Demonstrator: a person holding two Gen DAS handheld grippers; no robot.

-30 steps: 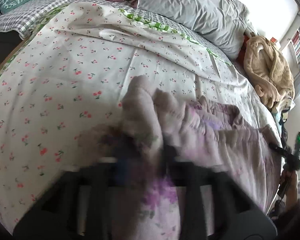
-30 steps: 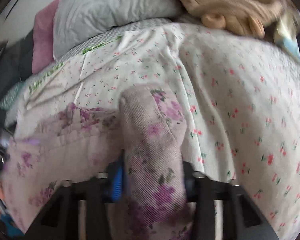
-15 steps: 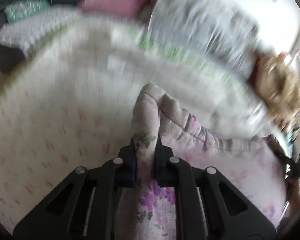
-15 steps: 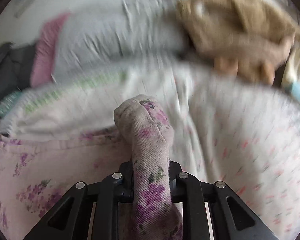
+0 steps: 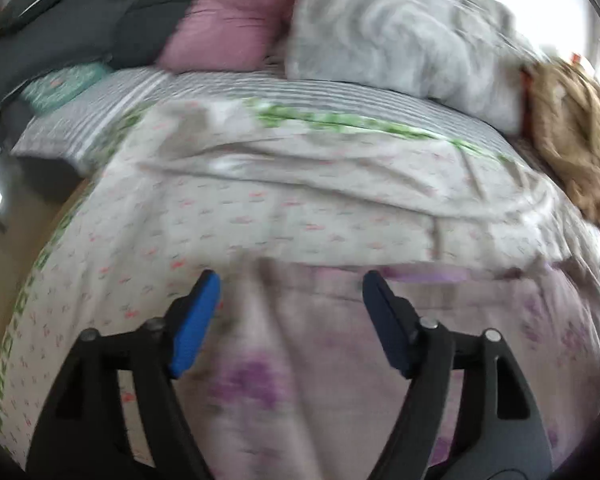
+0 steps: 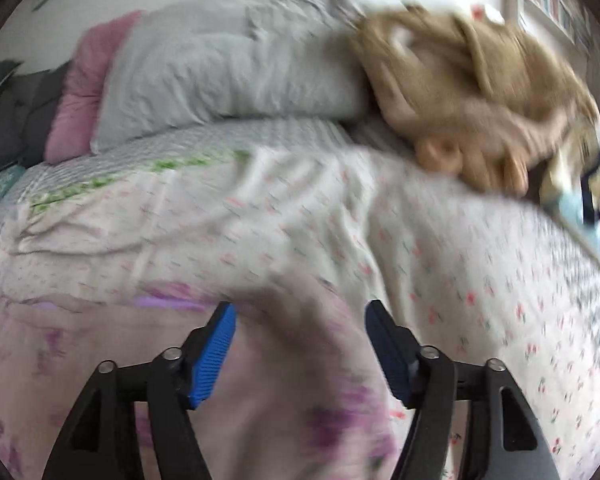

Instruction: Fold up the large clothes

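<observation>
Floral garment (image 5: 440, 344), a pale lilac piece printed with purple flowers, lies spread on the bed (image 5: 260, 208) over the cherry-print cover, its far edge running roughly straight across both views and a raised ridge of cloth humped up between each pair of fingers. It looks soft, light and limp, with a faintly woven texture, so I judge it will drape and sag from wherever it is held, slide a little on the smooth cover, and keep no crease unless pressed flat; nothing about it seems fragile. The best holds are probably the corners or the hemmed far edge, one per side, pinching through all layers so none slips free. The left hand-held gripper (image 5: 290, 300) has its blue-padded fingers spread wide apart, with the fabric ridge between them untouched. The right hand-held gripper (image 6: 300, 330) is likewise spread, its fingers either side of a fold without clamping it. Beyond lie a grey pillow (image 6: 228, 60), a pink pillow (image 5: 236, 16) and a tan plush heap (image 6: 472, 92). Both views are motion-blurred; no brand, label or readable writing shows anywhere.
</observation>
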